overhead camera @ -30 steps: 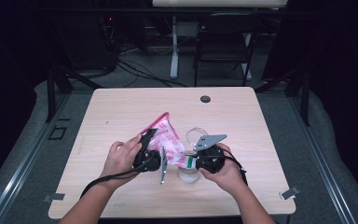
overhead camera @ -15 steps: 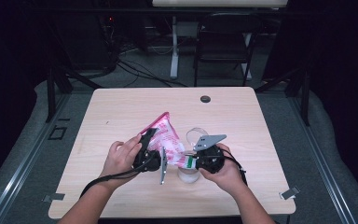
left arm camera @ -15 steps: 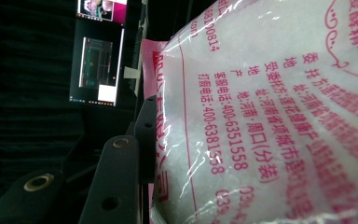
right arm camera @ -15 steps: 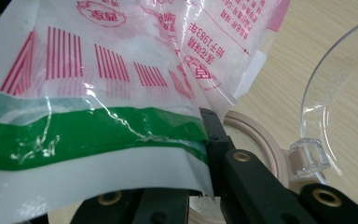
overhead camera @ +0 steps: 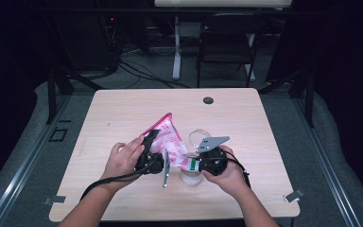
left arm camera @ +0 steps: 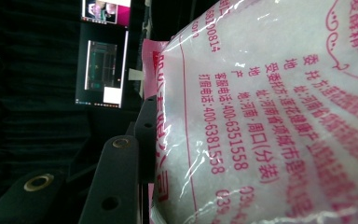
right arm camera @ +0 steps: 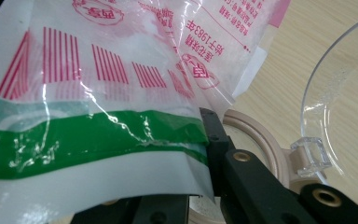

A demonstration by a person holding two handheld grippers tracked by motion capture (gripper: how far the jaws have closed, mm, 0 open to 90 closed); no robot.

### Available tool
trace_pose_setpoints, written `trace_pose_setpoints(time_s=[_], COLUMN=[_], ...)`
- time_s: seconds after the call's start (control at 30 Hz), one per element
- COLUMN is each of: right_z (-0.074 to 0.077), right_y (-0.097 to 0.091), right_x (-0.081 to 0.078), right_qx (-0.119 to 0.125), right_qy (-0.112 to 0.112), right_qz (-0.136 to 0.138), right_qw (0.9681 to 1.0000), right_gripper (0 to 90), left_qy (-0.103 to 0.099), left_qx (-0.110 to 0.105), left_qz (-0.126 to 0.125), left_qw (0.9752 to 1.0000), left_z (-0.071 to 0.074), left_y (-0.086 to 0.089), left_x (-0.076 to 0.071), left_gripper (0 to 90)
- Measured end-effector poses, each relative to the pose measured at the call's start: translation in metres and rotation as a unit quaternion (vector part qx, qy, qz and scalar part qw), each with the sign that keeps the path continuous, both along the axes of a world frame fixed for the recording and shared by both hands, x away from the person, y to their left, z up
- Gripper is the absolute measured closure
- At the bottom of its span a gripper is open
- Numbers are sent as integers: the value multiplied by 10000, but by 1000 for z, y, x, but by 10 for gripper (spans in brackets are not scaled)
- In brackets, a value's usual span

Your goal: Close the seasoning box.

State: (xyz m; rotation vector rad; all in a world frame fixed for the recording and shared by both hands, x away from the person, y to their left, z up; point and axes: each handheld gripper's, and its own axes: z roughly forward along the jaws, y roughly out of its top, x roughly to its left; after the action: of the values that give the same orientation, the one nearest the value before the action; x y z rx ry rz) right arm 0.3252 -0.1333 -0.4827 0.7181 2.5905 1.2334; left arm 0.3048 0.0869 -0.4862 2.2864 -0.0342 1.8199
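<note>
High view: almost nothing has shifted over the last second, and that stillness says something. Both hands are where they were, the left gripper clamped on the upper side of the pink-printed bag, the right gripper pinching its lower, green-striped end. The bag stays slung between them above the counter, its bottom corner hanging right over the small round container. In the right gripper view that container's beige rim sits just beneath the bag's edge, with its clear hinged lid flipped open to one side. The left gripper view shows white granules packed against the plastic. My guess is that the person is holding steady to pour, or has paused mid-pour; I can't make out any grains falling, nor whether the corner is actually cut open.
</note>
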Motion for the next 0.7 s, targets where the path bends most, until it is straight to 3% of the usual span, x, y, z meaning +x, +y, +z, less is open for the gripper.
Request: trace_pose_setpoints(time_s=[0.7], right_z=[-1], right_y=[0], right_x=[0], right_qx=[-8], right_qy=[13], right_qz=[-24], right_qw=[10000], right_gripper=[900], left_qy=[-189], left_qx=[98], left_qz=[-54], left_qw=[9998], left_z=[0], left_y=[-2], left_x=[-3], left_gripper=[615])
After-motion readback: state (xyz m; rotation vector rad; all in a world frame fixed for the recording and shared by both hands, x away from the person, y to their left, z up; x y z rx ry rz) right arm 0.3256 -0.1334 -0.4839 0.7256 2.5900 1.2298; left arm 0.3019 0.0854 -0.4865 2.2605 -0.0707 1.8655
